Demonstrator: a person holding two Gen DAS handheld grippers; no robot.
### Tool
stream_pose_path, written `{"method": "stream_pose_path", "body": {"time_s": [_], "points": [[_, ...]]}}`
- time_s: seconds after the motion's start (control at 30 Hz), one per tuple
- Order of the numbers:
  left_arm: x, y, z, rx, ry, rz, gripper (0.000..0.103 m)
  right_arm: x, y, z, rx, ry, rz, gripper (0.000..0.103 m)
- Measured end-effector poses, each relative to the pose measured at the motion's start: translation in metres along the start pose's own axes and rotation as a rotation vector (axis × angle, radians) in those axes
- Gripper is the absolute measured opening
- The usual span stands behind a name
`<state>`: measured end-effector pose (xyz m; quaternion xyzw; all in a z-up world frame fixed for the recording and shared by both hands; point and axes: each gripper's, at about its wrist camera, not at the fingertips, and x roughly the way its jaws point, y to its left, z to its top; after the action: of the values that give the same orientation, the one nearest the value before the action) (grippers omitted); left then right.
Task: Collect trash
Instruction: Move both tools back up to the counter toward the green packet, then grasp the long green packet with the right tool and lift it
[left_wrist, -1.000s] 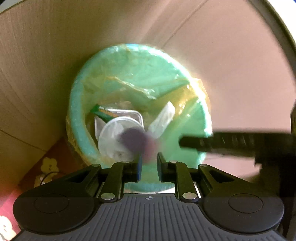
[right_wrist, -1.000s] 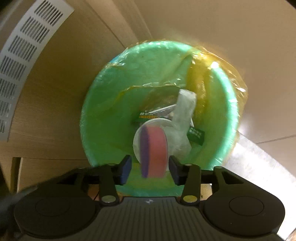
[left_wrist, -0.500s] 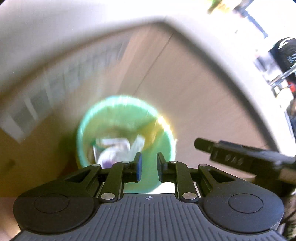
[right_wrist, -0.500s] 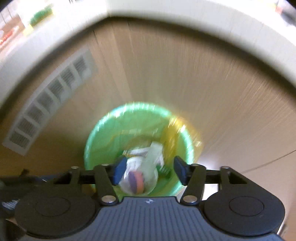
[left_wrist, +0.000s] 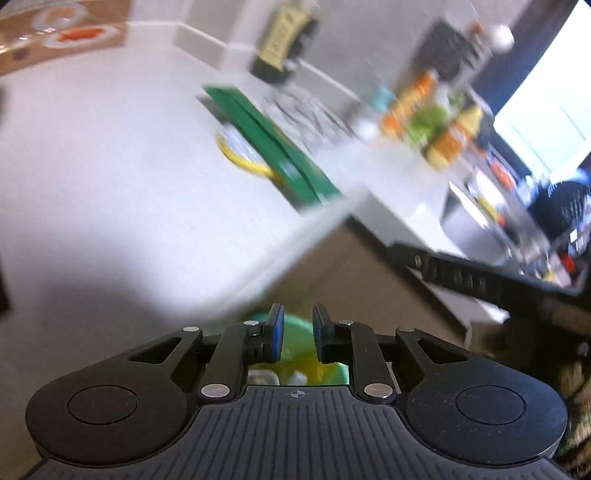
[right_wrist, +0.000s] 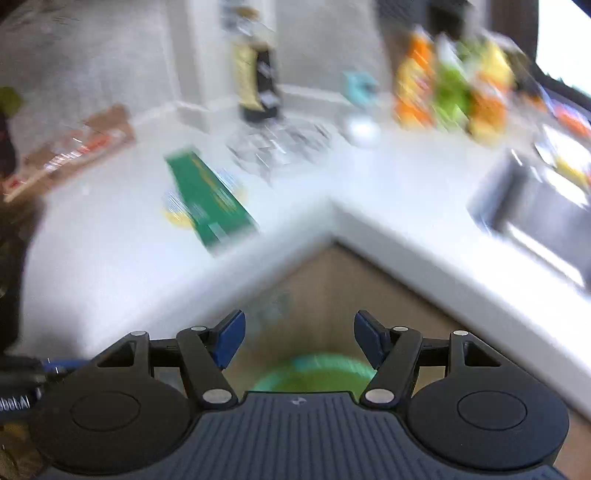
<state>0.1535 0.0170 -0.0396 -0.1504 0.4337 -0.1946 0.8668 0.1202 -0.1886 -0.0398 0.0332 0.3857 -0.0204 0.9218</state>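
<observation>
**Both grippers above a green bin, nothing held**

The left gripper (left_wrist: 298, 332) has its 2 blue-padded fingers a narrow gap apart, with nothing between them. The right gripper (right_wrist: 299, 338) has its jaws spread wide and opening, also empty. Below both, against a wooden cabinet corner, sits the green trash bin (right_wrist: 314, 374), partly hidden by the grippers. On the white countertop (right_wrist: 110, 236) above lie a green box (right_wrist: 208, 199) across a yellow-rimmed lid (left_wrist: 240, 149). The picture is motion-blurred.
</observation>
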Motion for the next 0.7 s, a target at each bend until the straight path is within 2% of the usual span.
{"method": "stream_pose_path", "body": {"time_s": [0.1,0.2,0.37,0.47,0.63,0.7], "points": [[-0.016,0.028,0.01,-0.051,-0.04,0.019,0.019,0.025,0.035,0.039,-0.057,-0.035,0.051,0.066],[-0.022,0.053,0.017,-0.109,-0.035,0.045,0.019,0.053,0.066,0.072,-0.11,-0.041,0.088,0.066],[-0.033,0.081,0.019,-0.172,-0.074,0.027,0.019,0.115,0.101,0.122,-0.125,-0.009,0.071,0.066],[-0.036,0.095,0.018,-0.2,-0.085,0.034,0.019,0.152,0.114,0.138,-0.1,0.039,0.04,0.066],[-0.034,0.113,0.024,-0.231,-0.09,0.039,0.019,0.191,0.13,0.144,-0.104,0.079,0.02,0.066],[-0.032,0.114,0.026,-0.236,-0.09,0.043,0.019,0.203,0.132,0.145,-0.081,0.111,0.037,0.062]]}}
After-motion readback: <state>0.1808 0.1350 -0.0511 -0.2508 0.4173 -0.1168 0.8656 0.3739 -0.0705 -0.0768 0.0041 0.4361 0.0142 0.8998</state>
